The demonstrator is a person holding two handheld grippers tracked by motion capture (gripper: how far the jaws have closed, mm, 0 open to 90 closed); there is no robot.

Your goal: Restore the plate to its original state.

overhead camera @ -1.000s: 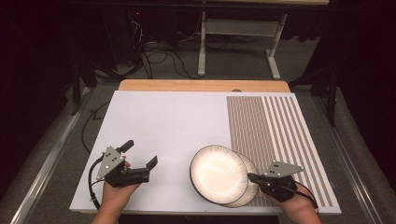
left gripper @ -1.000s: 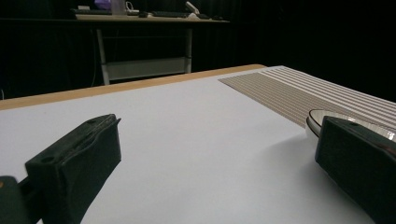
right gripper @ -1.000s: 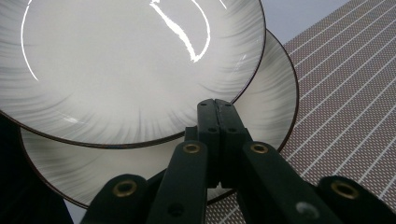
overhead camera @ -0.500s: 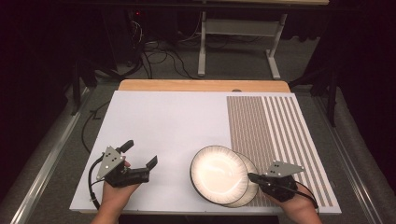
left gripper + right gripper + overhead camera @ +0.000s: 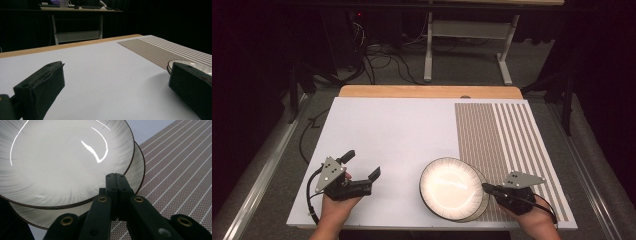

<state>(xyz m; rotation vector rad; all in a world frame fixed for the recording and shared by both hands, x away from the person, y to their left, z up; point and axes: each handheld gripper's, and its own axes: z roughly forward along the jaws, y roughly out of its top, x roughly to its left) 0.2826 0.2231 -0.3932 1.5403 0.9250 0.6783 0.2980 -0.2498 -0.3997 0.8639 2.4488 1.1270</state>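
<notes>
No writing or label can be read on anything here. Nearest the person, the right hand (image 5: 537, 222) comes in from the bottom edge, palm down, holding the right gripper (image 5: 488, 188) level and pointed left toward the plates; its jaws are pressed together, and in the right gripper view (image 5: 117, 177) their tips lie over the rim of the lower plate (image 5: 136, 167), though whether they pinch it I cannot tell. The upper plate (image 5: 451, 187) sits stacked on the lower one, shifted a little to the left, both flat with the bowl side up at the near edge of the white board (image 5: 392, 135), half over the striped mat (image 5: 502, 140). Being round, they have no long axis. The left hand (image 5: 334, 210) rests on the board well apart from the plates, holding the left gripper (image 5: 361, 165) with jaws spread wide and nothing between them, pointing away toward the far right. Beyond the board runs the wooden table edge (image 5: 427, 91), then cables and a metal desk frame (image 5: 467, 30) on the floor.
</notes>
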